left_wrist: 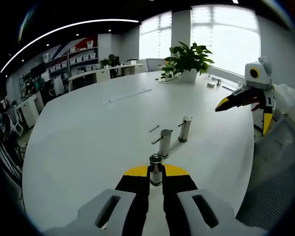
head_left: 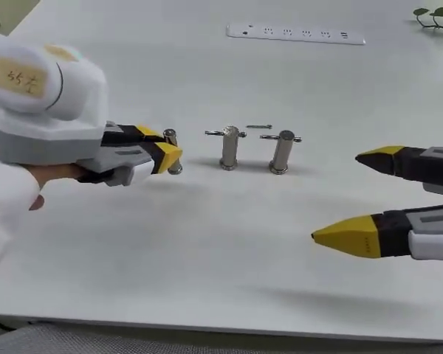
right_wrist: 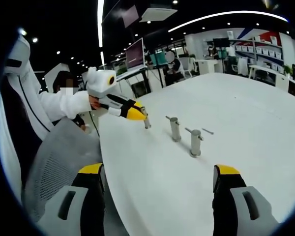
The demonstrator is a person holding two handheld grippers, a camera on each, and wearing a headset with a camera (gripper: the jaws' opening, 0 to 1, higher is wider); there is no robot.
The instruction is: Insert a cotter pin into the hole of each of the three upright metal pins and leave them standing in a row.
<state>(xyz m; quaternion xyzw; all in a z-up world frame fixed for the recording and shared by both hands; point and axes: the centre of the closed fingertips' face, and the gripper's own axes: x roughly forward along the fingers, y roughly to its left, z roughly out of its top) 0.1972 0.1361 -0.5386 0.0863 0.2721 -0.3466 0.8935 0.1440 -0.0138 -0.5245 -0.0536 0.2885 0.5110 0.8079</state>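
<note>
Head view first: the leftmost metal pin (head_left: 170, 137) is clamped between the closed jaws of the left gripper (head_left: 168, 156) and stands on the white table (head_left: 207, 251). No cotter is seen through it. The middle metal pin (head_left: 229, 147) and the right-hand metal pin (head_left: 282, 151) are upright in the same row, each with a cotter through the top. The loose cotter pin (head_left: 259, 127) lies flat just behind those two. The right gripper (head_left: 336, 197) is held wide open, with nothing in it, well apart from the row.

Left gripper view: the leftmost metal pin (left_wrist: 156, 169) is pinched below its head, and the loose cotter pin (left_wrist: 154, 129) is seen beyond the middle one.

Right gripper view: the jaws are spread wide and empty, and the loose cotter pin (right_wrist: 207, 131) lies just past the nearest pin.

Handling guess: the cotter is probably thin, light, stiff wire that's slippery on the smooth top, so it's best pinched across one end with the other end left free for the hole. The steel pins look rigid but easily tipped, so bracing low on the shaft makes sense.
</note>
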